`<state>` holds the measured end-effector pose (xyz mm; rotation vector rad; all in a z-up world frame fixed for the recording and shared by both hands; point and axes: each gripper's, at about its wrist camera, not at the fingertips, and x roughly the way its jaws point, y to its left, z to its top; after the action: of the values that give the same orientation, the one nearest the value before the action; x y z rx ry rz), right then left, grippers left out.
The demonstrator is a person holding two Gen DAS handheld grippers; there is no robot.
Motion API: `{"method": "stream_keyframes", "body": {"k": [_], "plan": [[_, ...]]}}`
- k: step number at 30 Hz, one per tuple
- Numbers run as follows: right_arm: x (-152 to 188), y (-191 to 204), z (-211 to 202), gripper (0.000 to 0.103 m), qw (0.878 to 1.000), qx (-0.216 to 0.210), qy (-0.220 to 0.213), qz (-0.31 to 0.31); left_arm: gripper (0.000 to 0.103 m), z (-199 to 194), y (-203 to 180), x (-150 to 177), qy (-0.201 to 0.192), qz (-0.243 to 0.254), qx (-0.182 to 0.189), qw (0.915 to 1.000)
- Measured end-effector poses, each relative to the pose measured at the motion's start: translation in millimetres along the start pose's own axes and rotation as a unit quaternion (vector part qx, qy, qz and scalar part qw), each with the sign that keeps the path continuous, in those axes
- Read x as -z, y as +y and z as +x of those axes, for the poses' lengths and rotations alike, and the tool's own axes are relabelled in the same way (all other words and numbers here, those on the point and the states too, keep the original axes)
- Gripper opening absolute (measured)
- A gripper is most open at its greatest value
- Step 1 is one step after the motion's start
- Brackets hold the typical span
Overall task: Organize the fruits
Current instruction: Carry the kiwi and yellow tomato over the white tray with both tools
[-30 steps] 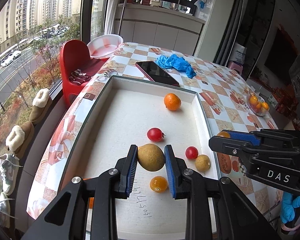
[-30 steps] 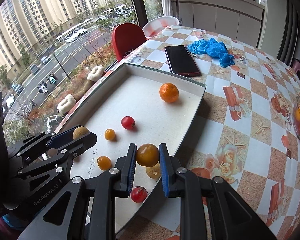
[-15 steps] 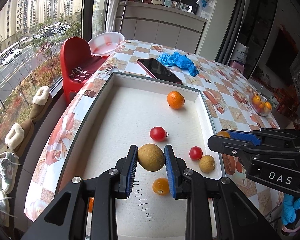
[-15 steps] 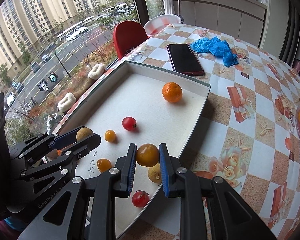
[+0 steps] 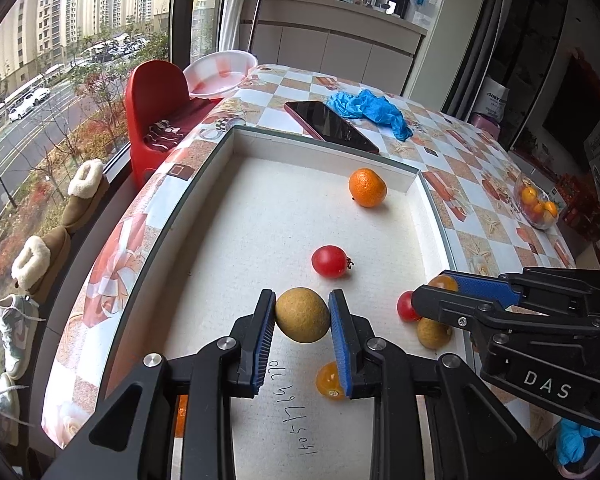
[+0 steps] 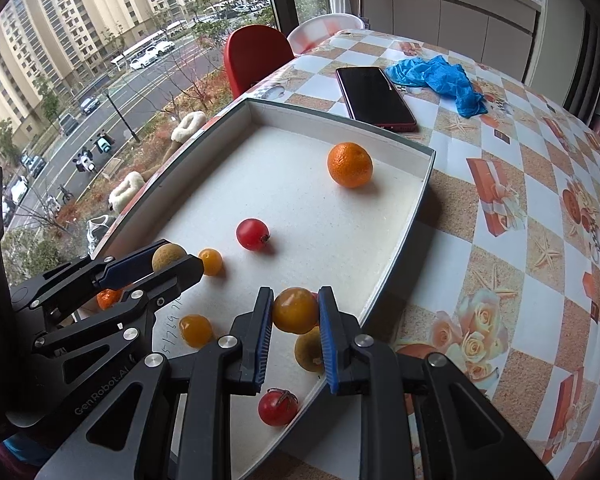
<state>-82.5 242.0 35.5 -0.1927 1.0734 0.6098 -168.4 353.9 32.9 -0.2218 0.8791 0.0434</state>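
A white tray [image 5: 434, 216] with a grey rim lies on the table. My left gripper [image 5: 302, 300] is shut on a tan round fruit [image 5: 302, 316] above the tray's near half. My right gripper [image 6: 296, 296] is shut on a yellow-orange fruit [image 6: 295, 312] over the tray's right edge. Loose in the tray are a mandarin [image 5: 367, 187], a red tomato [image 5: 329, 261], a second red tomato [image 6: 278, 407], another tan fruit [image 6: 306, 354] and small yellow fruits [image 6: 211, 261]. An orange fruit [image 6: 108, 299] is partly hidden under the left gripper [image 6: 176, 258].
A dark phone [image 5: 332, 126] and crumpled blue gloves [image 5: 370, 108] lie beyond the tray's far edge. A glass bowl of fruit [image 5: 538, 206] stands at the right on the checkered tablecloth. A red chair [image 5: 156, 100] and a white basin [image 5: 220, 74] are at the far left, by the window.
Both grippers keep their grips on the same fruits. The views have drifted only slightly and the loose fruits lie where they were.
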Motion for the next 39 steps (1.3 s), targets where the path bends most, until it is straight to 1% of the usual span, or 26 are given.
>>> {"method": "stream_keyframes", "body": {"k": [11,39], "plan": [[-4.8,-4.7,4.3,0.024,1.0,0.003,0.002,0.004,0.029,9.4,-2.7,-3.0,0.008,0.008,-0.005,0.9999],[-6.1,-6.1,12.6,0.024,1.0,0.0,0.006,0.005,0.029,13.7,-4.8,-5.8,0.011,0.017,-0.011,0.9997]]}}
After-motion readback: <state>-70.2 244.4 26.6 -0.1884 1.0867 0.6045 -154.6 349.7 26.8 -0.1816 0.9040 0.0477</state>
